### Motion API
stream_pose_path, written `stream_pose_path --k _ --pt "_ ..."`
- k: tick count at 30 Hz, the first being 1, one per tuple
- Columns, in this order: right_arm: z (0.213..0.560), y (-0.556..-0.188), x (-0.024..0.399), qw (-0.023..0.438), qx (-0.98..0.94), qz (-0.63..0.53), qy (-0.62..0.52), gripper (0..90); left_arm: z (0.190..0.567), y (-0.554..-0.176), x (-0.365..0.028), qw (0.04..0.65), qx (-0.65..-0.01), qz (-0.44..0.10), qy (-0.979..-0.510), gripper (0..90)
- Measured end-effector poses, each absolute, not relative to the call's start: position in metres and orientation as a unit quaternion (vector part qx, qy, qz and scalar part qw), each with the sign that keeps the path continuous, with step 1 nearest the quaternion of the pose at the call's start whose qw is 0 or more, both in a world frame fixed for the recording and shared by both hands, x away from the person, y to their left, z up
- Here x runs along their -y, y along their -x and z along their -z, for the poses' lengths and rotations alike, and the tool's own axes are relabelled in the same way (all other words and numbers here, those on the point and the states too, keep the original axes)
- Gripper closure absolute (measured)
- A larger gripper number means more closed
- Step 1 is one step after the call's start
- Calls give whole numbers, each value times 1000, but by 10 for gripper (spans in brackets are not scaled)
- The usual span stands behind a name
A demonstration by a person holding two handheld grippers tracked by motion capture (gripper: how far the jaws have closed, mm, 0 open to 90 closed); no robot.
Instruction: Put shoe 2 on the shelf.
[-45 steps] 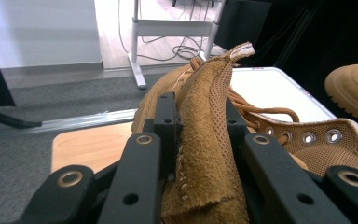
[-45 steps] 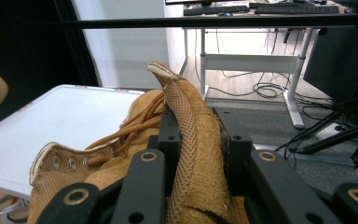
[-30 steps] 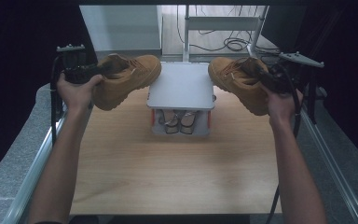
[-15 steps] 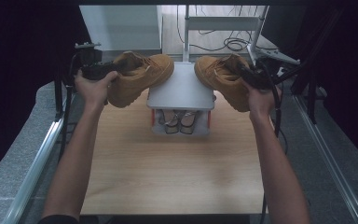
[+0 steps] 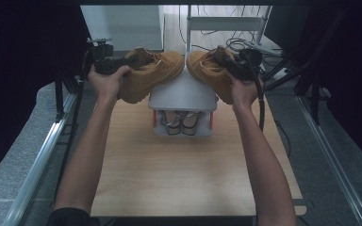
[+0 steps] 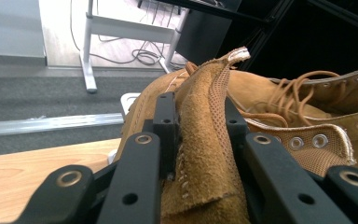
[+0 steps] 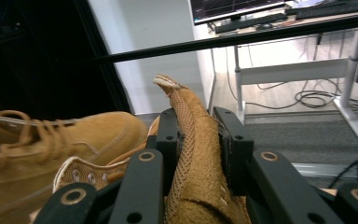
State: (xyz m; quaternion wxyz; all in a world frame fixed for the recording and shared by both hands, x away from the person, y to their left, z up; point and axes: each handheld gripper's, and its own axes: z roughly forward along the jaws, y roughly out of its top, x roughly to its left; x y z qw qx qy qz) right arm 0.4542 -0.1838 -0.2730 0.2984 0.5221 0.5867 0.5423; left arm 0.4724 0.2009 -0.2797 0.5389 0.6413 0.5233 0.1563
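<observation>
From the high view, the left gripper (image 5: pixel 111 63) and right gripper (image 5: pixel 240 63) each hold 1 tan boot, the left boot (image 5: pixel 148 75) and right boot (image 5: pixel 212 70), toe to toe above the white rack (image 5: pixel 184 94) on the wooden table (image 5: pixel 179 165). In the left gripper view, the jaws clamp the left boot's tongue (image 6: pixel 205 140). In the right gripper view, the jaws pinch the right boot's tongue (image 7: pixel 193 154).

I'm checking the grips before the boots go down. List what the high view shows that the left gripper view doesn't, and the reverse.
High view alone: both forearms, the white rack below the raised boots, the shoes on its lower shelf, and the right gripper.

Left gripper view alone: the black jaws clamped on the mesh-lined heel collar of the left boot, plus lace eyelets.

Both: the left boot, the right boot, the wooden table and the desk frame behind.
</observation>
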Motion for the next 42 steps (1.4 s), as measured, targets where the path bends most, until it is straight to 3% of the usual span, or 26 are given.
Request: stream_pose_path --k 6,17,37,42 --pt "278 -462 172 287 -584 -546 -528 722 287 -480 -198 542 -527 -144 -639 737" --pt "291 -461 193 265 -581 -540 -547 698 303 -485 -191 555 -533 -114 -628 728" --pt "295 -464 203 268 -606 -527 -532 665 303 -495 -192 543 -532 -99 -642 683" --pt "295 -466 208 272 -617 -519 -525 622 304 -498 -197 543 -529 -98 -645 601"
